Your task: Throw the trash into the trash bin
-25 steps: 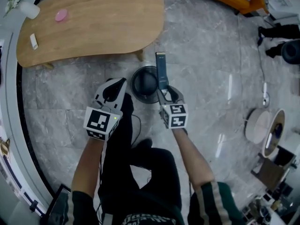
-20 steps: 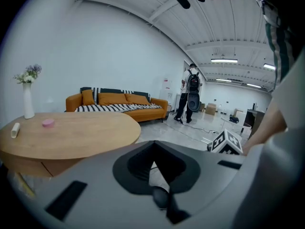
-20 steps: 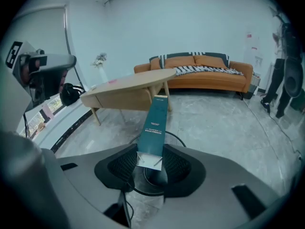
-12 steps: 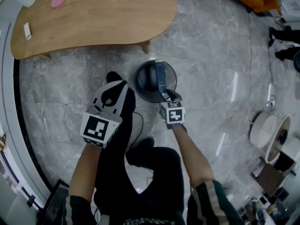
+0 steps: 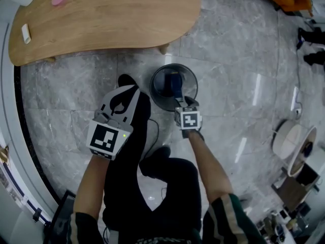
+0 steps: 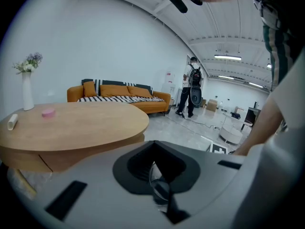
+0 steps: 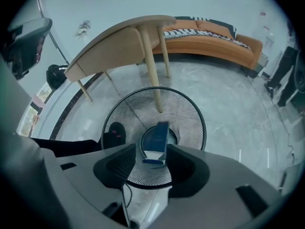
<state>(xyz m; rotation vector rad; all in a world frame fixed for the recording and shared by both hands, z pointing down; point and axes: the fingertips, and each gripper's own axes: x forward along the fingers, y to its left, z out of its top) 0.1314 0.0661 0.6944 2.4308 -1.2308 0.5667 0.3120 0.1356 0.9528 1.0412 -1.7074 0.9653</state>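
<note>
I read right gripper (image 5: 179,97) fingers grasping a flat blue box (image 7: 156,140), just easing apart, over the black mesh trash bin (image 7: 190,113). Left gripper (image 5: 127,89) fingers clenched, empty.

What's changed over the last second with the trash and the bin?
The right gripper tipped downward and lowered the blue box toward the mouth of the trash bin; its jaws have just been opening slightly, the box still between them. The left gripper stayed shut and empty; the bin did not move.

Wooden table (image 5: 101,19) stands on grey marble floor (image 5: 238,60); orange sofa (image 6: 114,90) probably against wall (image 6: 95,42).
</note>
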